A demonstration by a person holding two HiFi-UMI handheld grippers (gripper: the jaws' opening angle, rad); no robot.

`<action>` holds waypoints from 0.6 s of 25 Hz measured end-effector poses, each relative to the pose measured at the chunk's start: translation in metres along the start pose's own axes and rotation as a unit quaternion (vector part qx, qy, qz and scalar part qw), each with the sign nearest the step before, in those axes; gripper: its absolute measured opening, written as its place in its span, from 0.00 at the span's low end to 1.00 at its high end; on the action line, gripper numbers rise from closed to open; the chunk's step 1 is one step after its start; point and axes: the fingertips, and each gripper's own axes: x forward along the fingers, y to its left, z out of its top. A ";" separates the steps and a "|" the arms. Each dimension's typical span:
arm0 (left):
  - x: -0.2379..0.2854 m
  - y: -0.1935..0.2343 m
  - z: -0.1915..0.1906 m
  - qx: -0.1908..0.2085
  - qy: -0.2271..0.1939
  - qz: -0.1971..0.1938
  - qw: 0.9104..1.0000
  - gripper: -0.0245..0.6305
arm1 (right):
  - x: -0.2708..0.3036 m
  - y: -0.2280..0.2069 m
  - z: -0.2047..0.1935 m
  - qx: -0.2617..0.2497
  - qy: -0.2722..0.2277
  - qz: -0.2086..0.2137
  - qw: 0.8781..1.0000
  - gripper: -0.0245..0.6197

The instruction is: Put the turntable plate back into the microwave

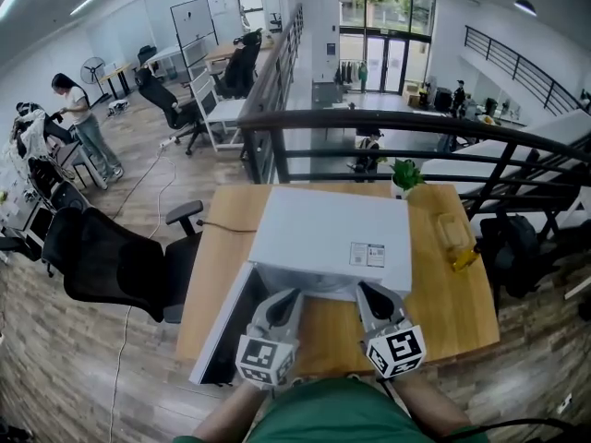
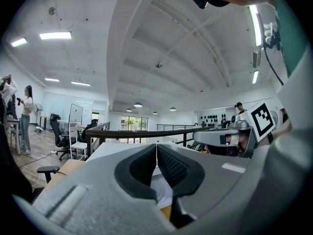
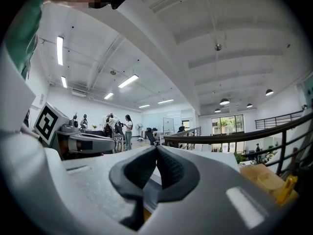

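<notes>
A white microwave stands on the wooden table, and its door is swung open toward the left front. My left gripper and right gripper hover side by side just in front of the oven's opening, both pointing level at it. In the left gripper view the jaws are shut with nothing between them. In the right gripper view the jaws are likewise shut and empty. No turntable plate shows in any view, and the oven's inside is hidden from the head view.
A small potted plant stands behind the microwave. A yellowish container with a yellow item lies at the table's right side. A black office chair stands left of the table. A dark railing runs behind it. A person stands far off at the left.
</notes>
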 end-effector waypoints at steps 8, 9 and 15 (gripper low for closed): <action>0.001 -0.007 -0.001 -0.017 -0.010 -0.019 1.000 0.06 | -0.003 0.001 0.002 -0.004 0.000 -0.001 1.000 0.04; 0.001 -0.008 0.001 -0.021 -0.016 -0.024 0.999 0.06 | -0.004 0.001 0.001 -0.002 0.001 -0.001 1.000 0.04; 0.005 -0.010 -0.003 -0.023 -0.018 -0.027 0.999 0.06 | -0.004 0.000 -0.002 0.001 -0.002 0.002 1.000 0.04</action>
